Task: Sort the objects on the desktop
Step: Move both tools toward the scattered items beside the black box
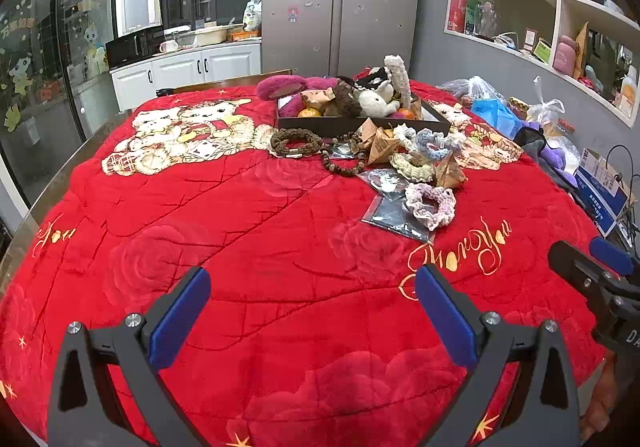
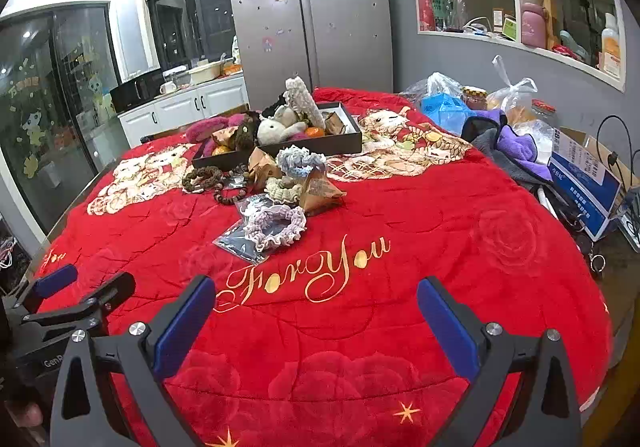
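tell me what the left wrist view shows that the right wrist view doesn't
Only the left wrist view shows the left gripper with open jaws close up. Only the right wrist view shows the right gripper open close up, and keys at the table's right edge. Both show the red blanket, the dark tray of plush toys and the pink scrunchie.

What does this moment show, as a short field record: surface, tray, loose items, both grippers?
surface: red blanket with rose pattern and gold lettering
tray: dark tray at the far side, holding plush toys and oranges
loose items: lilac scrunchie on a clear packet, cream scrunchie, bead bracelet, paper packet, all in front of the tray
left gripper: open, empty, above bare blanket
right gripper: open, empty, short of the pile
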`<action>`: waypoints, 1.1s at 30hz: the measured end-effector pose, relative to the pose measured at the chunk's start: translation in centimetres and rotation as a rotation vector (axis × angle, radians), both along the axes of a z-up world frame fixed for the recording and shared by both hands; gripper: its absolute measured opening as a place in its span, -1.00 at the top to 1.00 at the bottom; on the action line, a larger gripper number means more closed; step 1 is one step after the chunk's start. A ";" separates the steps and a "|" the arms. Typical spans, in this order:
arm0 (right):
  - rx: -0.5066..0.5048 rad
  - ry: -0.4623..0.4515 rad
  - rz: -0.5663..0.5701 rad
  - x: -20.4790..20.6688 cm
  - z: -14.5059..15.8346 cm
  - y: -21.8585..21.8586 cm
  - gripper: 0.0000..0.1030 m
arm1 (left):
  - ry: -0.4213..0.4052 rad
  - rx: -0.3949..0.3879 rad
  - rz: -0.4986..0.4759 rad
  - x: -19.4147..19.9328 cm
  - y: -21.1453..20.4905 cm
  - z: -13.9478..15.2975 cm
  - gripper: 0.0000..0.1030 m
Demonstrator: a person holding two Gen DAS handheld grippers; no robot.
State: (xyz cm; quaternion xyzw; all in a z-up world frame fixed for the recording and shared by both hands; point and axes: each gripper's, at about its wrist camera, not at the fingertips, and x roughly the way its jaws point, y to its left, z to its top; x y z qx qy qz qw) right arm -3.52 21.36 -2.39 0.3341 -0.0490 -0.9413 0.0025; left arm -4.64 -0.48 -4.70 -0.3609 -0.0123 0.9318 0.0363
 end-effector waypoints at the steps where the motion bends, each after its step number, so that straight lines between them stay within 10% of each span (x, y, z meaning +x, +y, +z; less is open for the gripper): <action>1: -0.001 -0.004 0.000 -0.2 -0.1 0.0 -1.00 | -0.002 0.000 -0.001 -0.2 -0.1 0.1 -1.00; 33: 0.057 -0.144 -0.053 -15.9 -1.3 0.0 -1.00 | -0.042 -0.053 -0.006 -20.2 -1.8 -2.1 -1.00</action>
